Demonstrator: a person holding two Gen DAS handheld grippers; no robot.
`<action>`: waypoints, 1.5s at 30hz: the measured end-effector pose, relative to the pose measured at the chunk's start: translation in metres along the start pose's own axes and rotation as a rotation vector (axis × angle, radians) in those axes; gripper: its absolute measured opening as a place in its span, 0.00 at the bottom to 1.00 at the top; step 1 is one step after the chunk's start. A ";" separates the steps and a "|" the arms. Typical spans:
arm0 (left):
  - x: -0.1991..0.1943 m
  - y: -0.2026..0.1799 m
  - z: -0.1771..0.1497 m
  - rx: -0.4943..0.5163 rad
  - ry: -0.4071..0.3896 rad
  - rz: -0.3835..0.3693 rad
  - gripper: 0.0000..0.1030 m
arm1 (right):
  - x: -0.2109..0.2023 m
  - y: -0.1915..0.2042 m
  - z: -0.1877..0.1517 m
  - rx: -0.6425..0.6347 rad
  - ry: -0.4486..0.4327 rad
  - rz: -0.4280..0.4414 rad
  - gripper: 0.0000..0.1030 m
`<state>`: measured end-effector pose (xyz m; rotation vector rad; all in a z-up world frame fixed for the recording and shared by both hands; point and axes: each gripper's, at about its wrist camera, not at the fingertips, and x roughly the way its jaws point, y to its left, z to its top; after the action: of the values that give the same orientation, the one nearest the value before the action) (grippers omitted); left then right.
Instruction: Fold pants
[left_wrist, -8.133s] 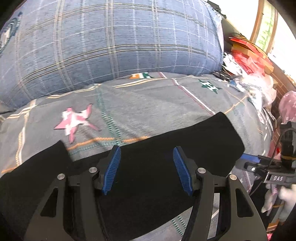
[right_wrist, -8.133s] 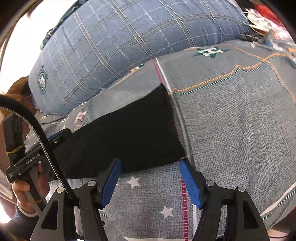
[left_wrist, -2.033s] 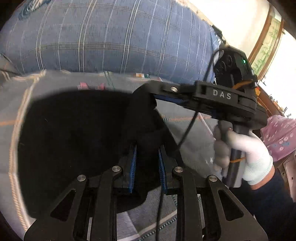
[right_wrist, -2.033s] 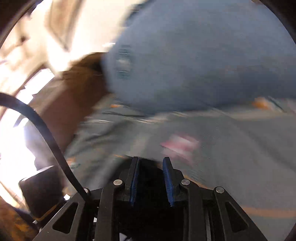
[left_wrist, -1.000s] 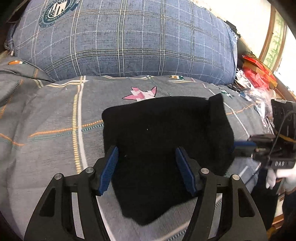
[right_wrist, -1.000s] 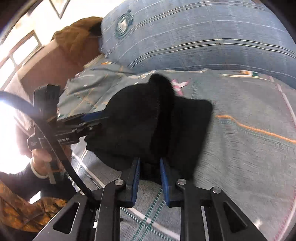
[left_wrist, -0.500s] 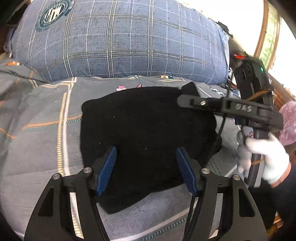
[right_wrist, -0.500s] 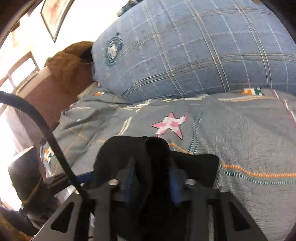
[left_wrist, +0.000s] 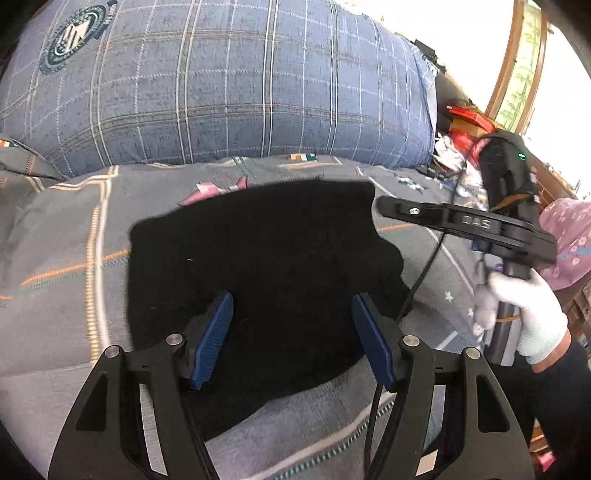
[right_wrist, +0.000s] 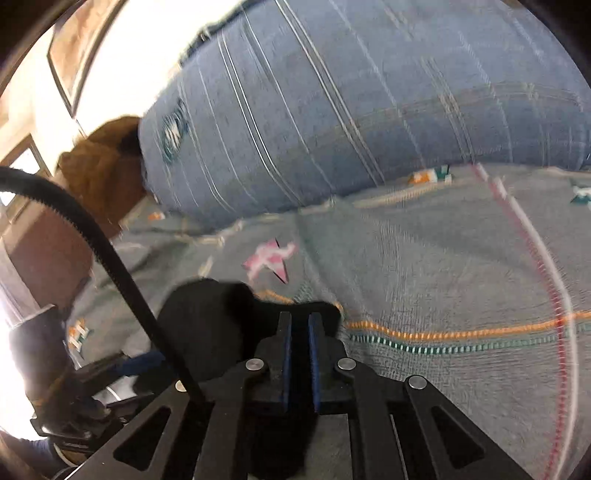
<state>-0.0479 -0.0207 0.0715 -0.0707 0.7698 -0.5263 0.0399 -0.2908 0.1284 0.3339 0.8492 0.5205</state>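
Note:
The black pants (left_wrist: 266, 266) lie folded into a compact, roughly square pile on the grey patterned bedspread (left_wrist: 62, 288). My left gripper (left_wrist: 291, 339) is open and empty, its blue pads just above the near part of the pile. My right gripper (left_wrist: 380, 206) shows in the left wrist view at the pile's far right corner, held by a white-gloved hand (left_wrist: 524, 310). In the right wrist view my right gripper (right_wrist: 298, 325) is shut, with nothing visibly between its pads, and the black pants (right_wrist: 207, 325) lie under and left of it.
A large blue plaid pillow (left_wrist: 221, 85) lies behind the pants. Cluttered red boxes and bags (left_wrist: 465, 125) sit at the far right. A brown cushion (right_wrist: 99, 166) and wooden furniture stand at the left of the right wrist view.
My right gripper laid the folded part down onto the pile and no fabric shows between its pads now. The pile looks flatter. My left gripper stayed open over the near part.

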 end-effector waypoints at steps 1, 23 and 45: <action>-0.007 0.003 0.002 0.003 -0.020 0.009 0.64 | -0.008 0.007 0.002 -0.022 -0.011 -0.013 0.09; 0.038 0.034 0.029 -0.062 0.006 0.246 0.73 | 0.044 0.050 -0.034 -0.280 0.085 -0.029 0.46; -0.014 0.030 0.022 -0.130 -0.042 0.228 0.73 | -0.015 0.060 -0.033 -0.152 0.030 -0.029 0.72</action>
<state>-0.0285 0.0099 0.0890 -0.1120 0.7594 -0.2571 -0.0121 -0.2475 0.1460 0.1752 0.8374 0.5610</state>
